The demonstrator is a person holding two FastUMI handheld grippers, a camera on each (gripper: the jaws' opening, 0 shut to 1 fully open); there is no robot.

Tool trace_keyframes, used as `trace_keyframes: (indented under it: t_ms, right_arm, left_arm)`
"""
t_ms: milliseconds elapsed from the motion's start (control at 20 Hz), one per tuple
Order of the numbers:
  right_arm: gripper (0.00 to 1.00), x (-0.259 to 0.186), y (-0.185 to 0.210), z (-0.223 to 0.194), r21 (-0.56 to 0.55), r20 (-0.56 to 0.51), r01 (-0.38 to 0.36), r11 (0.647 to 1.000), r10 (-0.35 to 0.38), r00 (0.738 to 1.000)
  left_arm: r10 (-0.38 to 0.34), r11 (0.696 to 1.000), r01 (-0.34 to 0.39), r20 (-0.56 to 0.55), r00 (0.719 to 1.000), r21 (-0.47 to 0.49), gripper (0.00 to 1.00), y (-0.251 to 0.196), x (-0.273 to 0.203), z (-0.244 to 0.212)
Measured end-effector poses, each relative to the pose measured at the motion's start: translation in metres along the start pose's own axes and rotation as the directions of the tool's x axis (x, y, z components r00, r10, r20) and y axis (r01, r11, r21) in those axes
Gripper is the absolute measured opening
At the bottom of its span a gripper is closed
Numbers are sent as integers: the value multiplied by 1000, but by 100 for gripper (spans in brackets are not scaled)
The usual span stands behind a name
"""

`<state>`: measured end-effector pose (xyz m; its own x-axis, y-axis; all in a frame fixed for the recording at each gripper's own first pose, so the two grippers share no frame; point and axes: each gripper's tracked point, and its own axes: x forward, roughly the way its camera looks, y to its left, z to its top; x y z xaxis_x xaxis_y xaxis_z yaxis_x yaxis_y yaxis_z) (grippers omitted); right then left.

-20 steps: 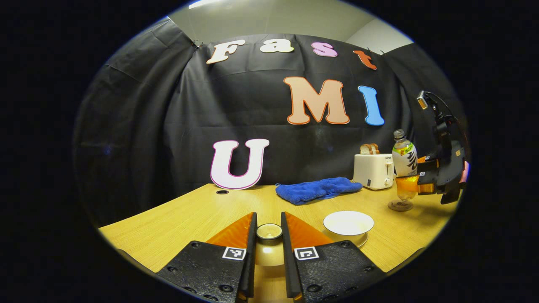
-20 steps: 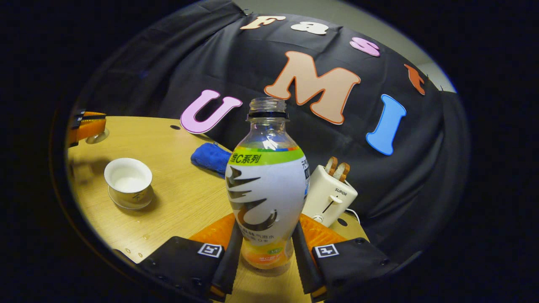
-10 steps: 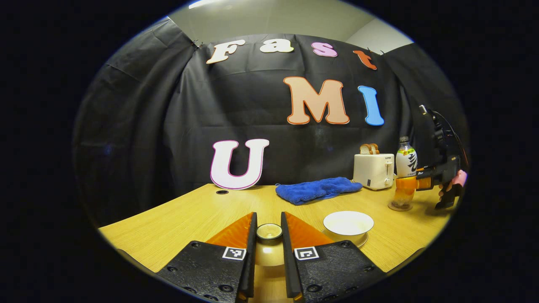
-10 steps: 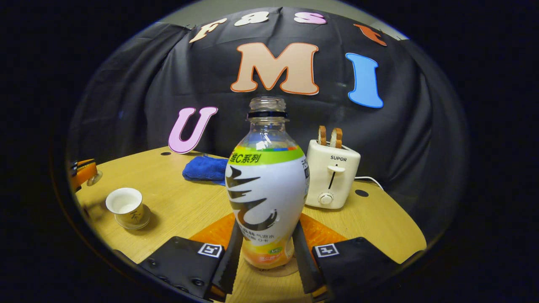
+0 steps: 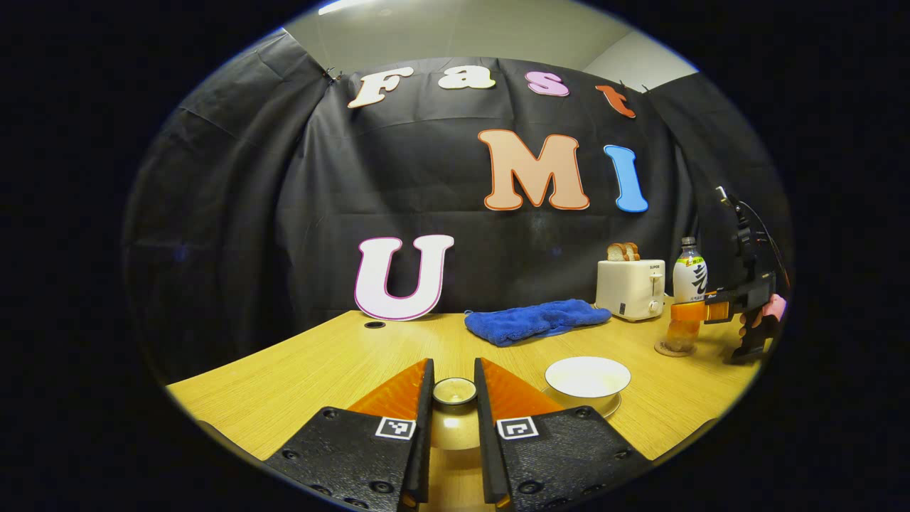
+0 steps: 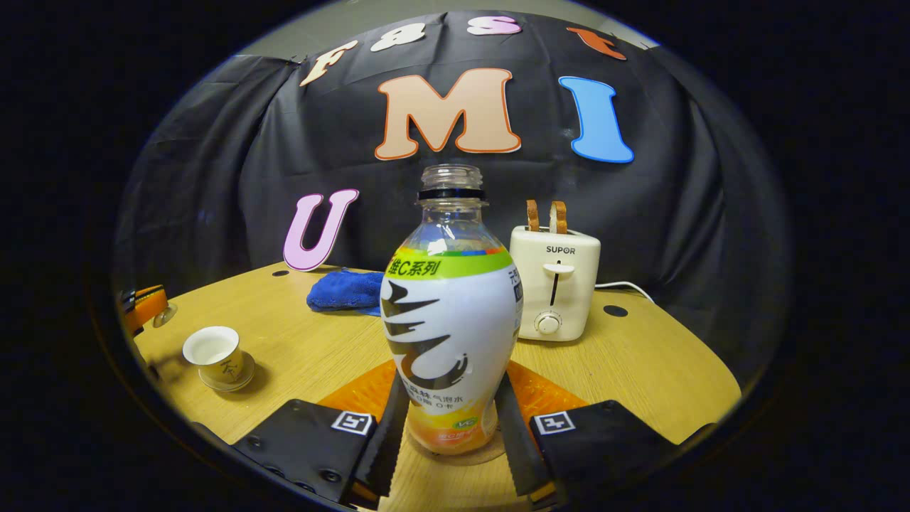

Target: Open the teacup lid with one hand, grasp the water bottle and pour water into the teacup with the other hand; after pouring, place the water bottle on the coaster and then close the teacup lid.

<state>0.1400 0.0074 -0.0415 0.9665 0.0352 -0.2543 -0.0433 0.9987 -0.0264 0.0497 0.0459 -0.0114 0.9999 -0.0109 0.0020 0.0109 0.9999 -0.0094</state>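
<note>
The left gripper (image 5: 453, 419) holds the teacup lid (image 5: 454, 391) by its knob, both fingers pressed to it, above the front edge of the table (image 5: 320, 363). Just beside it stands the open teacup (image 5: 587, 378) on its saucer. Toward the table's right edge, the right gripper (image 6: 449, 427) is clamped on the lower body of the uncapped water bottle (image 6: 450, 313), which stands upright on the coaster (image 5: 672, 349), near the toaster (image 6: 554, 284) and the blue cloth (image 5: 533, 320).
</note>
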Motion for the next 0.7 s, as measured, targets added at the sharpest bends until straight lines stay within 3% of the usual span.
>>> trace_keyframes:
  t_ms: [150,200,250,300,400,450,700]
  right_arm:
    - [72,-2,-1,-2,31,-3,-14,999,14,1000]
    - [81,-3,-2,-3,24,-1,-14,1000,14,1000]
    - [78,-4,-4,-5,11,2,-15,1000,15,1000]
    - [88,-5,-5,-5,0,4,-19,1000,19,1000]
    - [92,-7,-7,-5,2,8,-22,1000,22,1000]
    - [89,-8,-8,-5,4,9,-20,1000,20,1000]
    - [93,-13,-10,-16,12,-2,-28,1000,28,1000]
  left_arm:
    - [-1,1000,1,0,1000,0,27,0,0,0]
    - [-1,1000,1,0,1000,0,27,0,-1,0]
    - [0,1000,0,0,1000,0,27,0,0,0]
    - [0,1000,0,1,1000,0,27,0,0,-1]
    - [0,1000,0,0,1000,0,27,0,-1,0]
    - [0,1000,0,1,1000,0,27,0,-1,1]
    - [0,1000,0,0,1000,0,27,-1,-1,-1]
